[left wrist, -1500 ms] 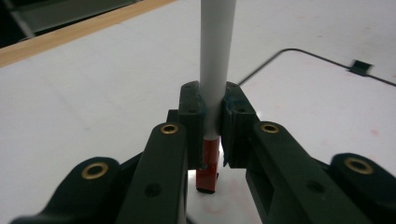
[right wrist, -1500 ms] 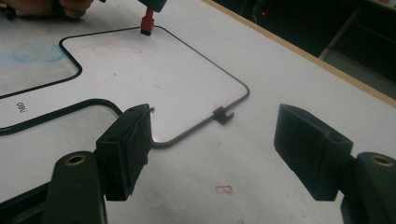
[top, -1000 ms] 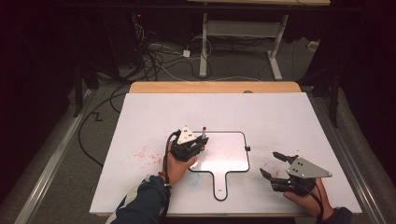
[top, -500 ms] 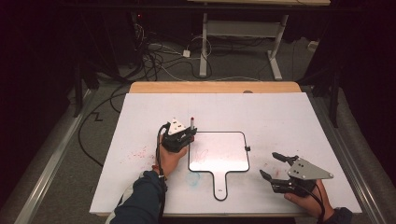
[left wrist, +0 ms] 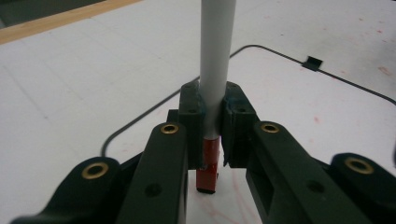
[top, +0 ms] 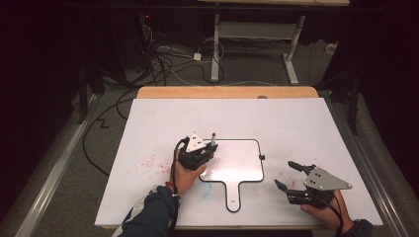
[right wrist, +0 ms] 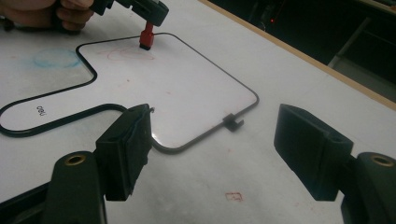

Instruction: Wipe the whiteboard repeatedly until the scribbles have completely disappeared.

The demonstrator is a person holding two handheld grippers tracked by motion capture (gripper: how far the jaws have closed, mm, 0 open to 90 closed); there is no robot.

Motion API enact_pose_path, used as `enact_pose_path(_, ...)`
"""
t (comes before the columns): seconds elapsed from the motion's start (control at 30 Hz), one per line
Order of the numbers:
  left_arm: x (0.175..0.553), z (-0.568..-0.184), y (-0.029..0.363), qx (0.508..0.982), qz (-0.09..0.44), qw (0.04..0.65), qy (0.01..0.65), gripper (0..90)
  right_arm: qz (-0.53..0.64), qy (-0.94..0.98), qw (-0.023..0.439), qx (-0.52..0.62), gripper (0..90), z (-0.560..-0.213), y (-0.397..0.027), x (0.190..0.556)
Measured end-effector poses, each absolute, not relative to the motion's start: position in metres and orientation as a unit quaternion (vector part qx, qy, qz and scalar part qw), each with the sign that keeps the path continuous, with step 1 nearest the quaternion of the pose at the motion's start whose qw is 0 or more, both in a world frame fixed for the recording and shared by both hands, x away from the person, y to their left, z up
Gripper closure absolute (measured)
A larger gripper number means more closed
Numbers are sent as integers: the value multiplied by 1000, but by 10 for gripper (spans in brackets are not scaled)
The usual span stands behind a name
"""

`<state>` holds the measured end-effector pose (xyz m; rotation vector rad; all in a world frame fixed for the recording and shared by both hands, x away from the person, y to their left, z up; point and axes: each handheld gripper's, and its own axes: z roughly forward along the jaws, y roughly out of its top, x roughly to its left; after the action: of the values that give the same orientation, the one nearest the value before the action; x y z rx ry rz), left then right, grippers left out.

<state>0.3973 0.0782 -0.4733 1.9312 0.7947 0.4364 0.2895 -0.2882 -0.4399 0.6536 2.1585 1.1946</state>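
Note:
A small handled whiteboard (top: 239, 165) with a black rim lies flat on the white table. My left gripper (top: 203, 154) stands at its left edge, shut on a white marker (left wrist: 215, 51). The marker's red end (right wrist: 147, 37) touches the whiteboard (right wrist: 187, 84) beside faint red strokes. In the left gripper view the jaws of the left gripper (left wrist: 212, 107) clamp the barrel upright over the whiteboard (left wrist: 303, 107). My right gripper (top: 285, 174) rests near the table's front right, open, with nothing in it. In the right gripper view its jaws (right wrist: 215, 135) stand wide apart over the board's near corner.
Red smudges (top: 148, 162) mark the table left of the board, and a blue smudge (top: 205, 190) lies by the handle. A wooden strip (top: 227, 92) runs along the table's far edge. Cables and desk legs lie on the floor beyond.
The left gripper with the marker slid left and slightly away along the board's left edge, then came back a little to the right. The right gripper stayed put.

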Motion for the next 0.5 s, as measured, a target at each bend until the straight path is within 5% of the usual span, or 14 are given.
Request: enact_pose_path(0.5, 406, -475, 92, 779, 176, 487, 353, 791, 449, 809, 291, 243, 285, -440, -289, 290)
